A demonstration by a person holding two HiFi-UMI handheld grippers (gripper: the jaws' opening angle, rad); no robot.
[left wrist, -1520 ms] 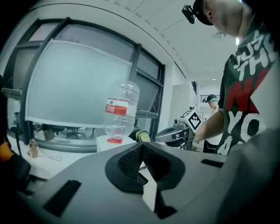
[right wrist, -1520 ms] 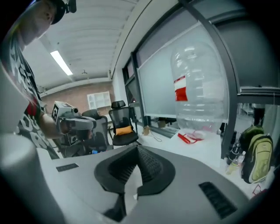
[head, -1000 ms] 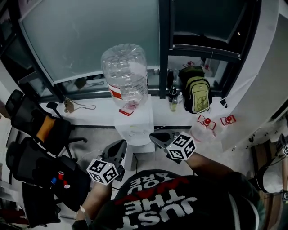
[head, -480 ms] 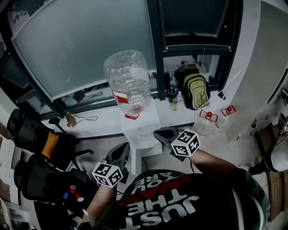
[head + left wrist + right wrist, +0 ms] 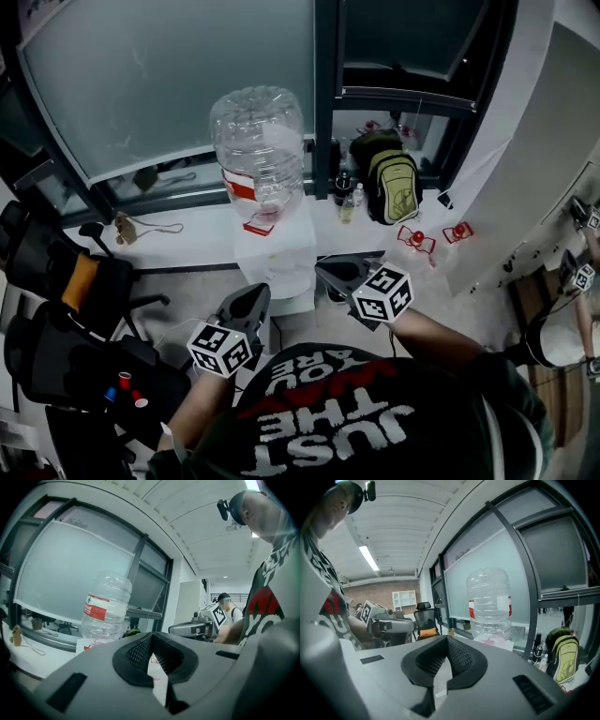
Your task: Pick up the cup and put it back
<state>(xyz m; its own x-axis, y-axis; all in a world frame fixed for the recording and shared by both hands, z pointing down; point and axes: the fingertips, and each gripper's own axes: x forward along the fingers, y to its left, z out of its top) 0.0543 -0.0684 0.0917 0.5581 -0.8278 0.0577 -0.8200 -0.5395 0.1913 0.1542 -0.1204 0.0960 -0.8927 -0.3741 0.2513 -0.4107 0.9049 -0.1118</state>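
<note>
I can make out no cup in any view. A white water dispenser (image 5: pixel 278 261) carries a large clear bottle (image 5: pixel 258 148) with a red label; the bottle also shows in the left gripper view (image 5: pixel 105 605) and the right gripper view (image 5: pixel 490 603). My left gripper (image 5: pixel 253 298) is held low in front of the dispenser, its jaws shut with nothing between them (image 5: pixel 151 637). My right gripper (image 5: pixel 328 272) is beside it on the right, close to the dispenser's side, also shut and empty (image 5: pixel 447 640).
A green backpack (image 5: pixel 394 187) and small bottles (image 5: pixel 345 202) stand on the white window ledge (image 5: pixel 192 239). Black office chairs (image 5: pixel 66 281) crowd the left. Two red-and-white items (image 5: pixel 415 239) lie at the ledge's right end. Another person's arm (image 5: pixel 586 272) shows at the right edge.
The head view has swung a little. Both grippers stay shut in front of the dispenser, and the right one sits slightly higher.
</note>
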